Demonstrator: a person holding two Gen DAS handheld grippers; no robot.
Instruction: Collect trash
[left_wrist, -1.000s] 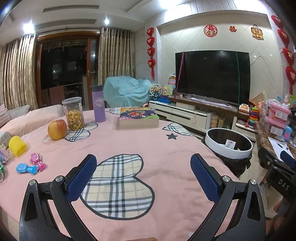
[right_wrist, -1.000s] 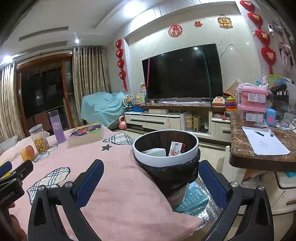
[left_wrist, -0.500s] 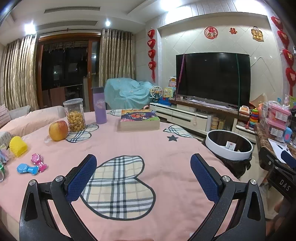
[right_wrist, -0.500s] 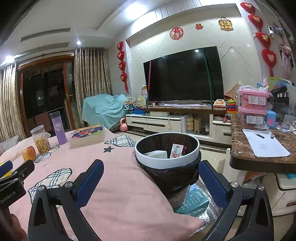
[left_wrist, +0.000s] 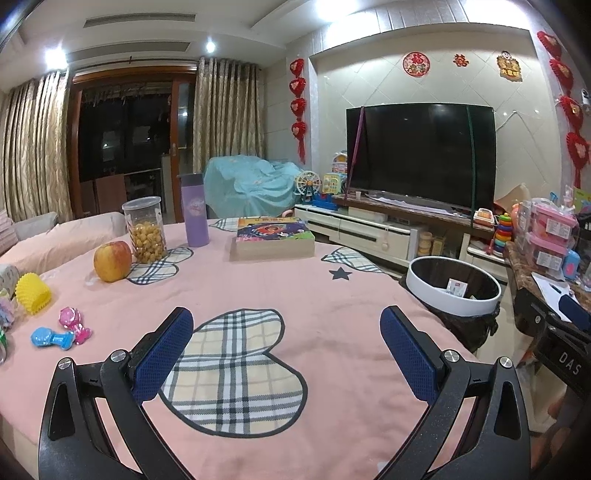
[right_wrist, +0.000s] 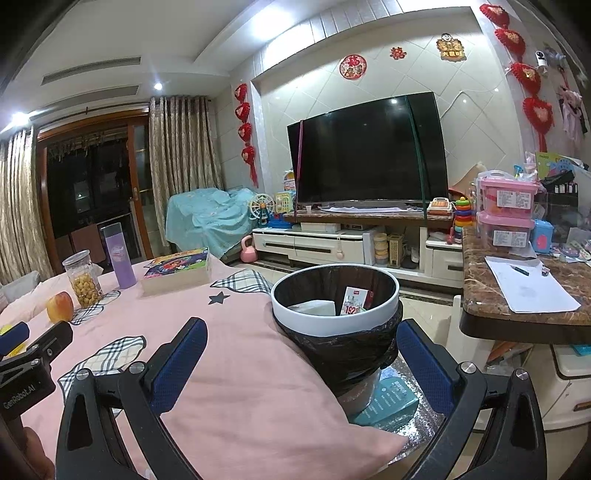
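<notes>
A white-rimmed trash bin (right_wrist: 334, 321) with a black liner stands at the table's right edge; it holds a white tissue (right_wrist: 314, 307) and a small red-and-white carton (right_wrist: 352, 301). It also shows in the left wrist view (left_wrist: 452, 286). My right gripper (right_wrist: 301, 341) is open and empty, just before the bin. My left gripper (left_wrist: 286, 330) is open and empty, above the plaid heart on the pink tablecloth (left_wrist: 258, 291).
On the table are an apple (left_wrist: 112, 261), a snack jar (left_wrist: 144, 229), a purple bottle (left_wrist: 194, 209), a book box (left_wrist: 272, 238) and small toys (left_wrist: 55, 334) at the left. A marble counter (right_wrist: 517, 314) with paper stands right of the bin.
Both views have risen and tilted slightly; the bin and table sit a little lower in frame. Both grippers stay open and empty.
</notes>
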